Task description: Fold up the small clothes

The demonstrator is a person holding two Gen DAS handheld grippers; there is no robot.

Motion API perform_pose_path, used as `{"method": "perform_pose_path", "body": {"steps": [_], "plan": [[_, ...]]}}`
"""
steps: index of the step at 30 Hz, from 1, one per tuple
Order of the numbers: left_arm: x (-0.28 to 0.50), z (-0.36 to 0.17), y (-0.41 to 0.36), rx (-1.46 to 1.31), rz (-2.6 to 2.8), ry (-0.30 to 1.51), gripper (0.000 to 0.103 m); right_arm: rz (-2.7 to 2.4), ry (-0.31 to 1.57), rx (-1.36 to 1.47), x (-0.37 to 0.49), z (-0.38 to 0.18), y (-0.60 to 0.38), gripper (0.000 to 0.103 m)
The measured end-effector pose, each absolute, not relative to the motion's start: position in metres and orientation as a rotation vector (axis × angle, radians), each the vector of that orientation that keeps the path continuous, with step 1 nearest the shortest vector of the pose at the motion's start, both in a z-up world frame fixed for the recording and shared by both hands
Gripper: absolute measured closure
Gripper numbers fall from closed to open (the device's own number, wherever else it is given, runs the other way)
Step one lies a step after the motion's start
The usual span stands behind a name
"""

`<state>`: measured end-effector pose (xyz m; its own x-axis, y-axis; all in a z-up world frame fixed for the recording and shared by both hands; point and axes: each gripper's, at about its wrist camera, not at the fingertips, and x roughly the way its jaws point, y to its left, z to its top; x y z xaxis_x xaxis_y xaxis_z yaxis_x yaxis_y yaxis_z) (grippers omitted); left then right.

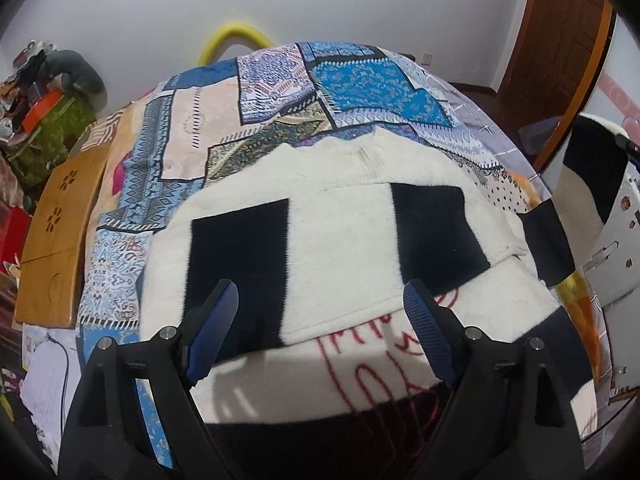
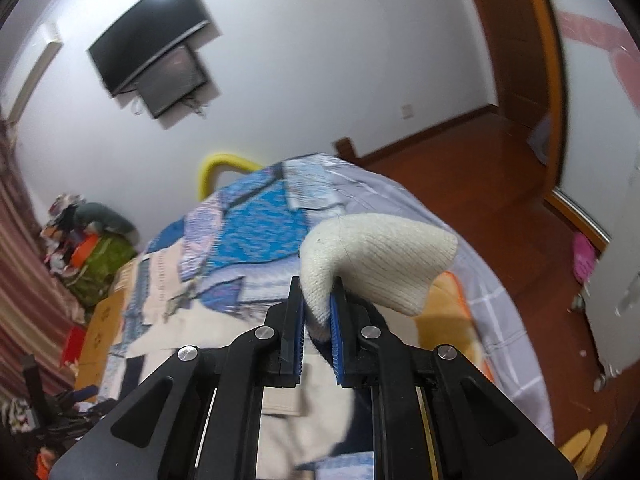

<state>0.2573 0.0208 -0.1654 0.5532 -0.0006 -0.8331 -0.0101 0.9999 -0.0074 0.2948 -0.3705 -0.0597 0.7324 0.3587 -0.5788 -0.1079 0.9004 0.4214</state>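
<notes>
Right wrist: right gripper [image 2: 317,312] pinching cream knit sleeve cuff [image 2: 376,260], probably the sweater's. Left wrist: left gripper [image 1: 320,312] spread wide above black-and-white sweater [image 1: 340,220] on patchwork bedspread [image 1: 208,128].

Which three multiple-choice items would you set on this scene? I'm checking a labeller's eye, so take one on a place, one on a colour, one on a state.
1. Where does the white sweater lie?
A. on the patterned bedspread
B. on the floor
C. on a chair

2. What colour are the rectangular patches on the sweater?
A. red
B. dark, near black
C. green

3. How does the right gripper stand?
A. wide open, nothing in it
B. shut on the sweater cuff
C. shut on a wooden board

Key:
1 A, the left wrist view shows it spread flat over the bedspread.
2 B, two dark blocks sit across its front.
3 B, the ribbed white cuff is pinched between the pads, while the left gripper stands open above the sweater.
</notes>
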Motion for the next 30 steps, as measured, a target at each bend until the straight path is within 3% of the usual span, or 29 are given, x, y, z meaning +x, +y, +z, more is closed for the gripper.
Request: {"method": "perform_pose_path", "body": {"steps": [20, 30], "plan": [[0.223, -0.148, 0.072, -0.094, 0.043, 0.922, 0.018, 0.560, 0.630, 0.288, 0.309, -0.007, -0.219, 0.093], [0.209, -0.147, 0.100, -0.132, 0.073, 0.907, 0.018, 0.707, 0.715, 0.198, 0.301, -0.026, -0.128, 0.093]]}}
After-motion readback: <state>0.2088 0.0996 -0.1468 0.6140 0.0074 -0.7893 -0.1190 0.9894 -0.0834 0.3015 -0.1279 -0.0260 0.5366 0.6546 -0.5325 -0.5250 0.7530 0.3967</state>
